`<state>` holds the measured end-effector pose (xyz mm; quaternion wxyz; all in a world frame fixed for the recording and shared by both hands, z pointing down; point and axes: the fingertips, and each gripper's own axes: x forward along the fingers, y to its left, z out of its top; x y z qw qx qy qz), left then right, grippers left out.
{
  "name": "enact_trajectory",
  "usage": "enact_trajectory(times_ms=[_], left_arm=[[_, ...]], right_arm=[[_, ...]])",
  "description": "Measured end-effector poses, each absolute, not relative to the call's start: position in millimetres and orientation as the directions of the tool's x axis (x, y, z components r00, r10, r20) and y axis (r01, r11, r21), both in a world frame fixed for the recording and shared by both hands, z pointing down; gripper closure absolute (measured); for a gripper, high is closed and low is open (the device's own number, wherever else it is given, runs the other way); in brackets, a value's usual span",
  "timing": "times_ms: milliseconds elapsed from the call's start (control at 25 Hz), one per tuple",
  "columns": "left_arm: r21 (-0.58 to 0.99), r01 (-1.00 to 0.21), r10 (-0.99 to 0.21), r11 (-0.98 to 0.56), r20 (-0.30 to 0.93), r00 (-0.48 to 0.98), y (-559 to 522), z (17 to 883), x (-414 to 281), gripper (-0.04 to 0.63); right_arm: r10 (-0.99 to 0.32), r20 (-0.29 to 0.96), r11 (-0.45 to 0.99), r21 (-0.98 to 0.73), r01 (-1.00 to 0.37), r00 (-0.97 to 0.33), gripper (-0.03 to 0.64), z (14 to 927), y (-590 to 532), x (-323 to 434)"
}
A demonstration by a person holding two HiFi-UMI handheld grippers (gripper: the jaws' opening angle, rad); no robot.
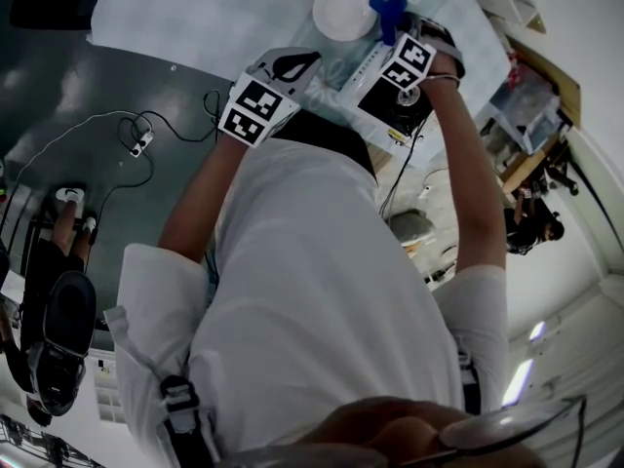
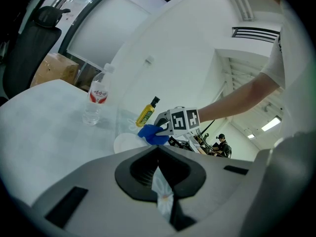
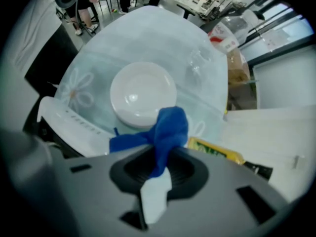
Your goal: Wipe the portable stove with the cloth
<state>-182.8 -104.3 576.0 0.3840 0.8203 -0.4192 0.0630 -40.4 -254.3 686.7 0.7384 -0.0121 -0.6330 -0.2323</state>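
The portable stove has a pale glass top with daisy prints and a white control strip. A white plate rests on the glass. My right gripper is shut on a blue cloth, held just above the stove's near edge, beside the plate. In the left gripper view the same cloth hangs from the right gripper over the plate. My left gripper is shut with nothing in it, low over the stove. In the head view both grippers are side by side at the stove.
A yellow bottle and a clear water bottle stand on the white table beyond the stove. A black cable trails off the table edge. Another person stands far off.
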Motion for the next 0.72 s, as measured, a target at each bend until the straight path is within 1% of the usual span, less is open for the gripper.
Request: enact_trajectory(times_ms=[320,560,720], left_arm=[[0.567,-0.735,-0.633,-0.373,0.424,0.648,-100,571,-189,0.563],[0.551,-0.725,-0.616,-0.414,0.417,0.668,-95,557,-188,0.563],[0.559,-0.711,-0.597,-0.426,0.417,0.685,-98,552,-184,0.563]], right_arm=[[-0.419,0.904,0.85,0.359,0.386,0.082,0.535,675,-284,-36],[-0.475,0.88,0.818,0.448,0.361,-0.016,0.535,639,-291,-43],[-0.479,0.876,0.818,0.468,0.334,-0.054,0.535,622,-290,-37]])
